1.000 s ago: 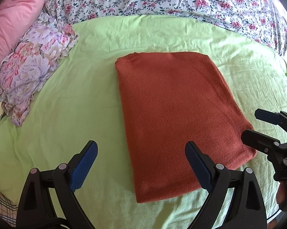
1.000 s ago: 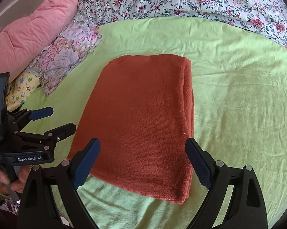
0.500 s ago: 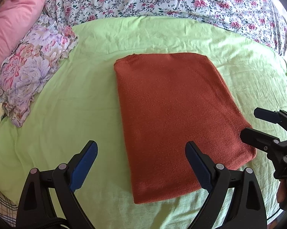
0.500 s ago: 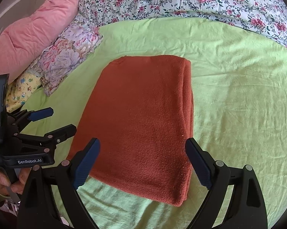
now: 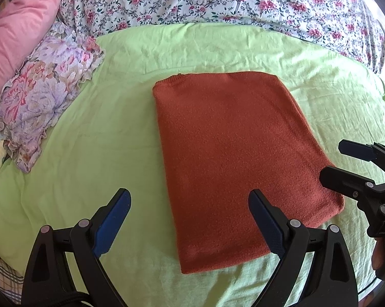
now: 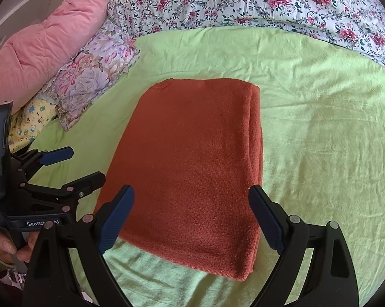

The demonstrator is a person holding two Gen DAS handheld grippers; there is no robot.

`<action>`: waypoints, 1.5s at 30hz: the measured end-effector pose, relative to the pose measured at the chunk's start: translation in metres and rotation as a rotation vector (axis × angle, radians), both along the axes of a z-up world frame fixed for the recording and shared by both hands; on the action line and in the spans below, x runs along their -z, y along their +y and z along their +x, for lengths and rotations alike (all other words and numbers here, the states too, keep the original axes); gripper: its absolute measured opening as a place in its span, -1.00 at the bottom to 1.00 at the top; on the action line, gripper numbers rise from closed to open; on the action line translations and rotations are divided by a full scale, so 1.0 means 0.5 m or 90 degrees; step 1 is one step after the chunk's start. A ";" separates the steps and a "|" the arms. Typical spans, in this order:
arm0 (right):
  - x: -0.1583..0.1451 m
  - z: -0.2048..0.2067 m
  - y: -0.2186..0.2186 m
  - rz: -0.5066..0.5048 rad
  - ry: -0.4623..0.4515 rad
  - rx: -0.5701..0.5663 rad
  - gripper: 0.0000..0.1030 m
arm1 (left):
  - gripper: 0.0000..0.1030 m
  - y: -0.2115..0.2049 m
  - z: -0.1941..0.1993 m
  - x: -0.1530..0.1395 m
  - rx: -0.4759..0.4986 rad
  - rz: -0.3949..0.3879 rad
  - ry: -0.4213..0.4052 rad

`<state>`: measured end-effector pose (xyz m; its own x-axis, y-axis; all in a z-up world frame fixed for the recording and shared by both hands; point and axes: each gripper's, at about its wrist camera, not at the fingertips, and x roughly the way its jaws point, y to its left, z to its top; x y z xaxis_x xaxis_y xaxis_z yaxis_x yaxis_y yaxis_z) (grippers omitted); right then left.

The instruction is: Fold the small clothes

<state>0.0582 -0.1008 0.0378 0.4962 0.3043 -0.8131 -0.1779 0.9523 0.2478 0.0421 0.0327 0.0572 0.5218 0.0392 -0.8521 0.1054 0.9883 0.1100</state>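
I am hovering both grippers, left gripper [image 5: 188, 217] and right gripper [image 6: 191, 215], spread wide and empty, over the near short edge of the rust sweater [image 5: 233, 158]; it is lying folded on the green sheet [image 5: 95, 140], long axis running away from me, probably nearer my right.

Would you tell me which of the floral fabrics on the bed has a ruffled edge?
The purple floral pillow, left of the sweater: its border is frilled. The rose-print quilt behind has no ruffle in view.
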 end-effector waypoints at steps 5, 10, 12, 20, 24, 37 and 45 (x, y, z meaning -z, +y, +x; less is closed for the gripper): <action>-0.001 0.006 0.005 -0.001 -0.001 -0.004 0.76 | 0.82 -0.001 0.001 -0.001 0.003 0.001 0.000; -0.002 0.010 0.008 -0.002 -0.002 -0.006 0.76 | 0.82 -0.002 0.002 -0.003 0.005 -0.002 -0.001; -0.002 0.008 0.007 -0.002 -0.003 -0.006 0.76 | 0.82 -0.002 0.002 -0.003 0.005 -0.002 -0.001; -0.003 0.009 0.011 -0.003 -0.002 -0.005 0.76 | 0.82 -0.006 0.004 -0.005 0.006 -0.005 -0.002; -0.003 0.010 0.011 0.000 -0.004 -0.002 0.76 | 0.82 -0.006 0.007 -0.004 0.007 -0.007 -0.001; 0.000 0.020 0.007 0.003 -0.004 -0.002 0.76 | 0.82 -0.010 0.017 -0.002 0.004 -0.007 -0.001; 0.000 0.032 0.005 0.002 -0.006 -0.009 0.76 | 0.82 -0.010 0.024 0.000 -0.001 -0.011 -0.001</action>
<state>0.0740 -0.0981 0.0378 0.4993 0.3132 -0.8078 -0.1929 0.9492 0.2488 0.0542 0.0276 0.0572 0.5229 0.0259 -0.8520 0.1032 0.9902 0.0935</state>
